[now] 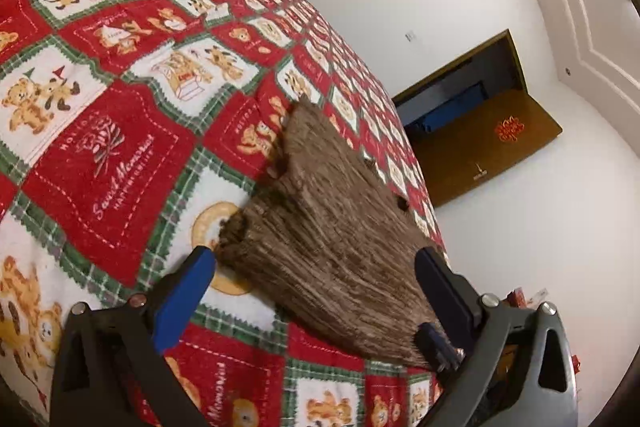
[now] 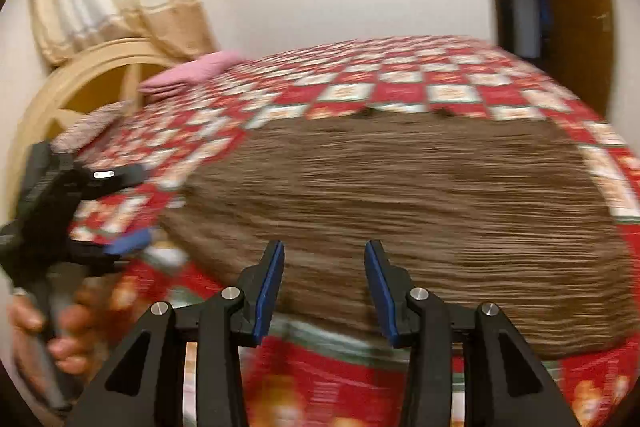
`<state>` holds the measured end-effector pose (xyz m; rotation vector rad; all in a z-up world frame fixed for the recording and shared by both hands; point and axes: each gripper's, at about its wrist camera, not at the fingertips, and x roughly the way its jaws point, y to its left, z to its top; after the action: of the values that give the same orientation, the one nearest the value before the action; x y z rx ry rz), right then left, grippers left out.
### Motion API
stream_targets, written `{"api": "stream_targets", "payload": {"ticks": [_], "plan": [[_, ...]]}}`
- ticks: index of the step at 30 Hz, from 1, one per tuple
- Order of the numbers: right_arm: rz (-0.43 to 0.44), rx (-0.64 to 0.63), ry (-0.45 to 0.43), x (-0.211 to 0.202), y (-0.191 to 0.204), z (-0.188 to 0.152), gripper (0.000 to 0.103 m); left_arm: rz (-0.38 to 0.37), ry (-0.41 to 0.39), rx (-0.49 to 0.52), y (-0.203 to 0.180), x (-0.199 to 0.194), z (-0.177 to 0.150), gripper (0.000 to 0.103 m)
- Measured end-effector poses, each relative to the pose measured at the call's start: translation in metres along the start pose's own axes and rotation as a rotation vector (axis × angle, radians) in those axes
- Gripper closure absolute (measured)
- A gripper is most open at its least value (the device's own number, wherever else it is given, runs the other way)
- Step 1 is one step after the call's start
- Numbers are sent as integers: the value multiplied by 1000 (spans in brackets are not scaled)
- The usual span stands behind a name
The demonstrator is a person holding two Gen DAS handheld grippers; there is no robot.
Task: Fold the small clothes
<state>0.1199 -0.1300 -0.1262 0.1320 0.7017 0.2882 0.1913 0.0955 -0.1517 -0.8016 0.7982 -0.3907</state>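
Brown ribbed garment (image 1: 332, 239) lies flat on the teddy-bear quilt (image 1: 120, 131). Left gripper (image 1: 316, 267) gapes wide over the garment's near edge. Right gripper (image 2: 325, 283) hovers half-open, both empty.

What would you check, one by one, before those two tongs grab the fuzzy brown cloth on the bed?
1. Brown cloth lying flat on the quilt: ok, it looks spread out.
2. Left tongs open: ok, the jaws stand wide over the cloth's near end.
3. Right tongs open: ok, the jaws stand apart at the cloth's edge.
4. Neither pair already gripping fabric: ok, no cloth is pinched between the pads.
5. Nothing lying on the cloth: ok; the pink pillow sits far off by the headboard.
6. Exact edge to grab: cannot tell, the right view is blurred.
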Motion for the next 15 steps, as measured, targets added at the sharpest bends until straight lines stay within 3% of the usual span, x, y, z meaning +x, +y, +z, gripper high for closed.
{"api": "stream_targets", "payload": {"ticks": [2,3,5,7,11,12,14,15], "plan": [[41,-44,26,9,18,2,56,-5,-21,10,-3,-8,2,1],[50,-73,41,13,26,1,45,10,-24,26,-5,-12,5,1],[51,-153,72,27,45,3,35,70,-10,41,-6,-15,12,0],[44,-230,116,44,59,4,35,111,15,32,-2,-18,19,0],[-13,-358,213,81,79,1,35,110,56,12,11,-25,31,0],[-17,-370,192,80,82,3,49,112,58,13,12,-25,31,0],[-17,-332,172,75,77,8,96,101,50,10,14,-27,32,0],[-2,-290,162,72,71,10,96,83,51,4,14,-27,31,0]]}}
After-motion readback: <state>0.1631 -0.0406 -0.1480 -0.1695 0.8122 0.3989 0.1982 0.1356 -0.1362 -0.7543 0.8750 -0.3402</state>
